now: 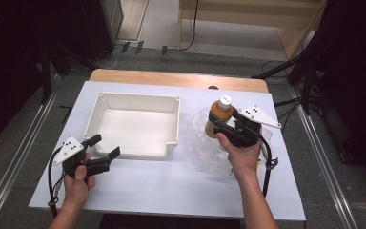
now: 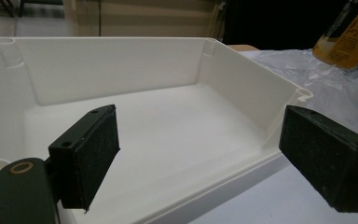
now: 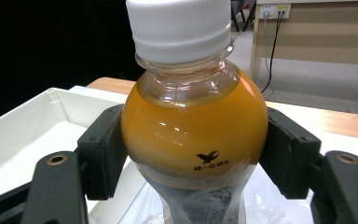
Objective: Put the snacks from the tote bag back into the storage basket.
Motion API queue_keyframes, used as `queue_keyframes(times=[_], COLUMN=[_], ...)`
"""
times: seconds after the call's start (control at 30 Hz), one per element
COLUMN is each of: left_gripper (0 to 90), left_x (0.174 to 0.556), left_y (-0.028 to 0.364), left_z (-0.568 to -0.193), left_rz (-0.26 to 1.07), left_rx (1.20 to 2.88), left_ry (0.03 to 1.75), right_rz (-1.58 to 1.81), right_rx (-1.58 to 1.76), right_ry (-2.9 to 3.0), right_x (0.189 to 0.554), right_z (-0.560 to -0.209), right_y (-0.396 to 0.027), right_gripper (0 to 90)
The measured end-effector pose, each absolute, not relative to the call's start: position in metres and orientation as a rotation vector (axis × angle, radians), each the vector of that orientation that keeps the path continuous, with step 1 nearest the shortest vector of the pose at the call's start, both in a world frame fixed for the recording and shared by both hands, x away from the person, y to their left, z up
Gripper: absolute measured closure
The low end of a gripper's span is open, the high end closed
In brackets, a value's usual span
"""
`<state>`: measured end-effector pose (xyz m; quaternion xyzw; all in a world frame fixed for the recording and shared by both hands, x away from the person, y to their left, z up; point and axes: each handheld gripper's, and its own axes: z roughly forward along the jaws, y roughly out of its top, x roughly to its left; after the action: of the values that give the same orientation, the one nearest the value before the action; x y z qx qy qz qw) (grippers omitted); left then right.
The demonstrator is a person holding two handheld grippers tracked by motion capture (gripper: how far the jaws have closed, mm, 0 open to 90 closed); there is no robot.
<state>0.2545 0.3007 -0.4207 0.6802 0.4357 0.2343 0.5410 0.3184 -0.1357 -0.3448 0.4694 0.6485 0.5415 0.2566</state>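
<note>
Forearms come in from the bottom edge of the high view, each hand carrying a hand-held gripper. At the lower left of that frame the left hand-held gripper (image 1: 108, 146) hovers over the near left corner of the white tray (image 1: 93, 119), its jaws spread wide apart with nothing between them. In the left gripper view its two black pads (image 2: 91, 156) frame the tray's bare floor, one over the inside, the other out past the near right rim.

Centre frame, the tray sits on the white desk (image 1: 171, 186), with a strip of wooden edge showing beyond it.

Right of the tray lies a crumpled clear plastic bag (image 1: 205, 148). Above it, at centre right, the right hand-held gripper (image 1: 220, 122) is clamped on an orange drink bottle (image 1: 218, 118) with a white cap (image 1: 225, 100), held roughly upright. The right gripper view shows the jaws pressing both sides of the bottle's rounded shoulder, the bag's film wrapped about the bottle's lower part, and the tray off at the left.
</note>
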Motion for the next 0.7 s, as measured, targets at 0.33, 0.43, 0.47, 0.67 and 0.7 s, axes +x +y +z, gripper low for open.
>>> queue_keyframes(times=[0.33, 0.43, 0.47, 0.67, 0.7], left_gripper=[12.3, 12.3, 12.3, 12.3, 12.3], left_x=[0.258, 0.258, 0.258, 0.258, 0.258], left_y=[0.301, 0.300, 0.299, 0.300, 0.300], left_z=[-0.419, -0.420, -0.420, -0.419, -0.420], left_rz=[0.511, 0.514, 0.513, 0.515, 0.518], left_rx=[1.610, 1.612, 1.613, 1.609, 1.611], left_ry=[1.023, 1.016, 1.014, 1.009, 1.014], right_rz=[1.480, 1.482, 1.484, 1.492, 1.499], right_rx=[1.262, 1.246, 1.247, 1.242, 1.240], right_ry=[1.768, 1.771, 1.773, 1.773, 1.772], right_x=[0.327, 0.329, 0.330, 0.334, 0.335], right_z=[-0.343, -0.341, -0.340, -0.340, -0.340], right_y=[-0.126, -0.122, -0.120, -0.114, -0.112], right_gripper=[31.2, 31.2, 31.2, 31.2, 31.2])
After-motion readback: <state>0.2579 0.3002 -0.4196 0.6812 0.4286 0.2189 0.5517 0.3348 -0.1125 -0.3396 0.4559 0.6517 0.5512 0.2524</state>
